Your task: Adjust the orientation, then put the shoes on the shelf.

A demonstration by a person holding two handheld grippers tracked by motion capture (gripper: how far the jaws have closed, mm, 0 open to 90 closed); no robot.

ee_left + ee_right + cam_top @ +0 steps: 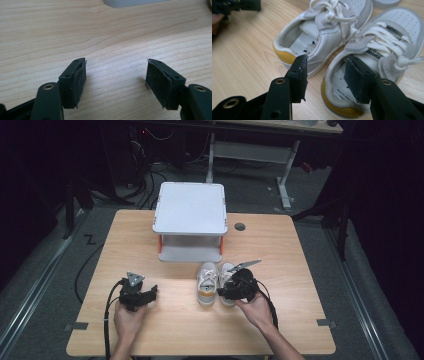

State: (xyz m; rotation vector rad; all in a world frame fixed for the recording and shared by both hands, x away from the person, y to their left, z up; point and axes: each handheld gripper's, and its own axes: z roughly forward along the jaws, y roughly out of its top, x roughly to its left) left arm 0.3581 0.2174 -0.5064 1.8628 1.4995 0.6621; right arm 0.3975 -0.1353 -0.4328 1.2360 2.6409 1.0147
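- Wooden table (pixel 150 330), light grain; dark room w/ cables on the floor behind, another desk further back.
- On table: 1 grey two-tier shelf (pixel 190 207) at the far middle, 2 white shoes w/ yellow heels side by side in front of it: left shoe (pixel 319 37), right shoe (pixel 382 50).
- Right claw (pixel 325 75) at the right shoe's heel, jaws apart, one pad over its opening, gripping nothing.
- Left claw (pixel 116 80) wide open, bare table between, well apart from the shoes.
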